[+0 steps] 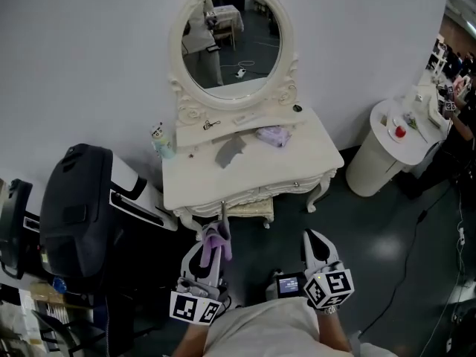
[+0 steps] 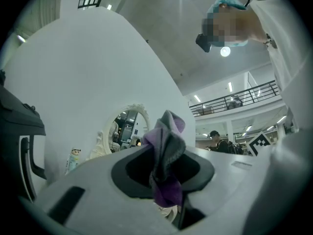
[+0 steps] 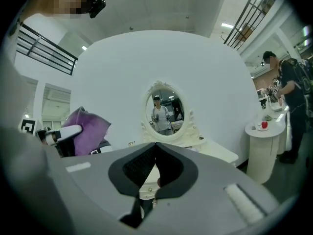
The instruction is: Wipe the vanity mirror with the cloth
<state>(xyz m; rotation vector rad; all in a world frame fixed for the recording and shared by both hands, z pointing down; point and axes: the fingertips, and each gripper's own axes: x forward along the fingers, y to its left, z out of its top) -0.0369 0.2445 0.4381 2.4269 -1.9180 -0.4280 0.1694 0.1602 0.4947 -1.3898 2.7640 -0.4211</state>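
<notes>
The oval vanity mirror (image 1: 232,43) in its ornate cream frame stands at the back of the white vanity table (image 1: 312,162), against the wall. Both grippers are low in front of the table, apart from it. My left gripper (image 1: 216,235) is shut on a bunched purple-and-grey cloth (image 1: 219,242); in the left gripper view the cloth (image 2: 167,155) sticks up between the jaws, with the mirror (image 2: 128,129) far beyond. My right gripper (image 1: 315,245) is shut and holds nothing. The right gripper view has the mirror (image 3: 165,112) straight ahead and the cloth (image 3: 88,129) at left.
On the vanity top lie a grey cloth (image 1: 230,151), a lilac cloth (image 1: 274,134) and a small figurine bottle (image 1: 158,140). A black chair (image 1: 74,207) stands left of the table. A round white pedestal table (image 1: 387,147) stands to the right, with a person (image 3: 286,97) beside it.
</notes>
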